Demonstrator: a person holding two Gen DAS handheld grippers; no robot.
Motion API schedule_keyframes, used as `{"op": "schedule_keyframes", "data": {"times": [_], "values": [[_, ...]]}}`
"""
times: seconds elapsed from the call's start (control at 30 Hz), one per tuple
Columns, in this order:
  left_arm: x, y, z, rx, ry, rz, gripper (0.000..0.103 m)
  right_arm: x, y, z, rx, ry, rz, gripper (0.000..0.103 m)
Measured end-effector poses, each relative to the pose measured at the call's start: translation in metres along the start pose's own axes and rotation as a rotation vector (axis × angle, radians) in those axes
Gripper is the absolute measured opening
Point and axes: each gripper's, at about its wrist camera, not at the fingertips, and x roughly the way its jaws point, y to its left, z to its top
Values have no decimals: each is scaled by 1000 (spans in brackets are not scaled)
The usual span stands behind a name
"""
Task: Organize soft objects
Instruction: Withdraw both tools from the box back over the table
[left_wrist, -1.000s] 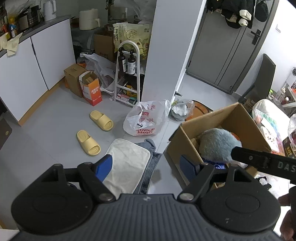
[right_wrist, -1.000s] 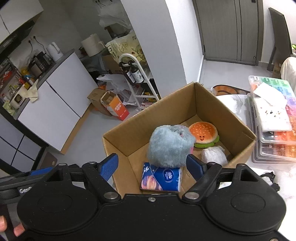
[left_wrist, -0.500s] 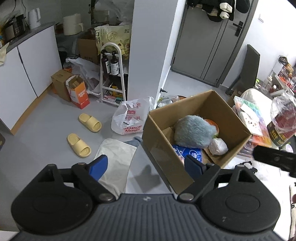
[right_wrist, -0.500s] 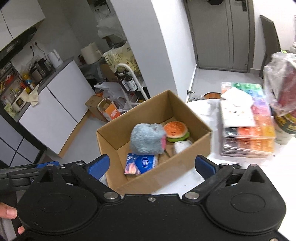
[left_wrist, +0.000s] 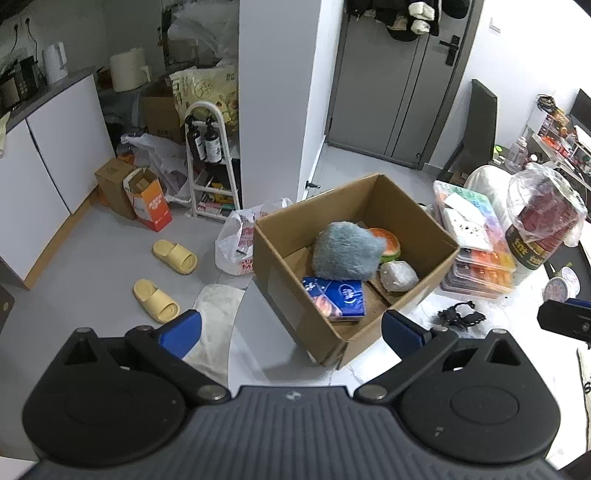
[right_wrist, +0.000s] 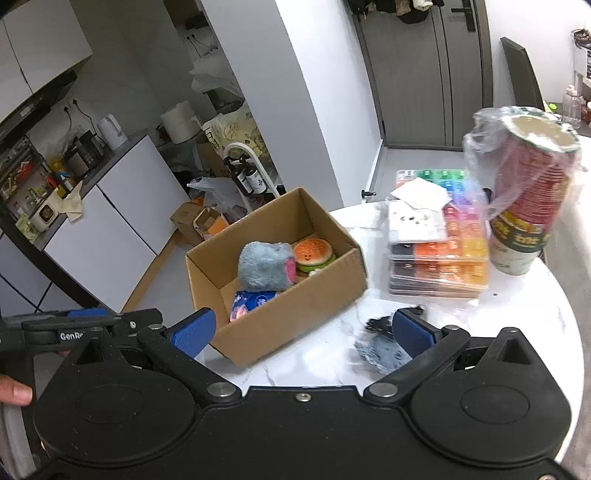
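Plush hides part of the burger toy; both hand-held grippers gape empty, the left's jaws just widened.

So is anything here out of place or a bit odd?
Mostly the stack of paper cups in a loose plastic bag at the table's far side: it leans rather than standing straight. A small grey fluffy piece and a black tangle lie on the table outside the cardboard box.
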Motion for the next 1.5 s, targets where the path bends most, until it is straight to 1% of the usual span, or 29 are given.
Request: {"op": "schedule_keyframes", "data": {"times": [0.27, 0.5, 0.67, 0.77, 0.87, 1.07, 1.23, 1.5], "values": [[-15, -23, -8, 48, -20, -20, 103, -29, -25, -12, 26, -40, -18, 103], [-28, -43, -17, 78, -25, -70, 103, -50, -45, -26, 45, -61, -22, 103], [-35, -54, -23, 96, -29, -76, 103, -61, -55, -33, 46, -69, -25, 103], [-39, -60, -27, 97, -34, -61, 103, -65, -61, -37, 50, -74, -17, 103], [-41, -63, -30, 88, -29, -53, 103, -67, -67, -40, 60, -77, -7, 103], [-39, -71, -37, 109, -21, -50, 103, -65, -80, -50, 88, -77, 8, 103], [-35, -79, -43, 121, -15, -63, 103, -62, -89, -56, 98, -78, 18, 103], [-28, -95, -47, 128, -34, -94, 102, -50, -101, -65, 98, -74, 6, 102]]}}
